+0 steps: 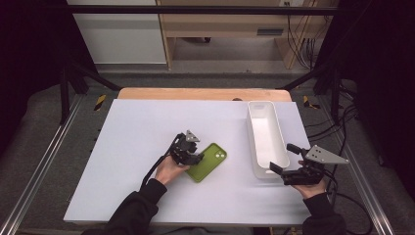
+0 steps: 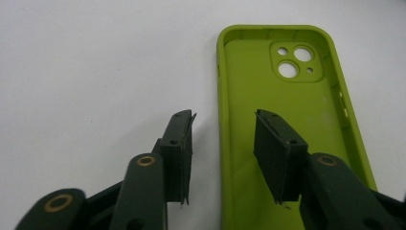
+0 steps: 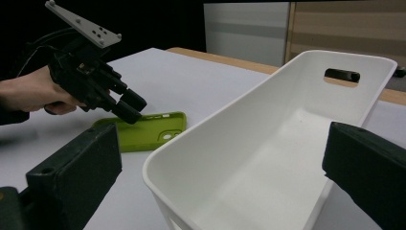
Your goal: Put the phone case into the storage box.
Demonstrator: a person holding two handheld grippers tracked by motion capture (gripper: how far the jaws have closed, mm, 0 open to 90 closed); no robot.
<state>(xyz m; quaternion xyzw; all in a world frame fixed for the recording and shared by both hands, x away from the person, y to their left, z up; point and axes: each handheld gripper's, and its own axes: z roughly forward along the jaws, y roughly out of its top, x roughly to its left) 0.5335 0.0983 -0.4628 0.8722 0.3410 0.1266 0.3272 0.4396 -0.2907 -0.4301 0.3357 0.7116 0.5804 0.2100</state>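
A lime-green phone case [image 1: 209,161] lies hollow side up on the white table cover, camera holes at its far end. My left gripper [image 1: 195,157] is tilted down over its near left part. In the left gripper view the jaws [image 2: 225,117] straddle the left wall of the case [image 2: 287,110], one pad outside and one inside, with a gap on each side. My right gripper [image 1: 284,157] stands wide open at the near end of the white bin [image 1: 261,104]. In the right gripper view the near corner of the bin [image 3: 297,124] sits between its jaws [image 3: 220,143], untouched.
The white cover [image 1: 147,127] spreads across the table, with a wooden edge [image 1: 195,93] at the back. The long bin has a handle slot [image 3: 341,74] at its far end and nothing inside. Metal rails run along both table sides.
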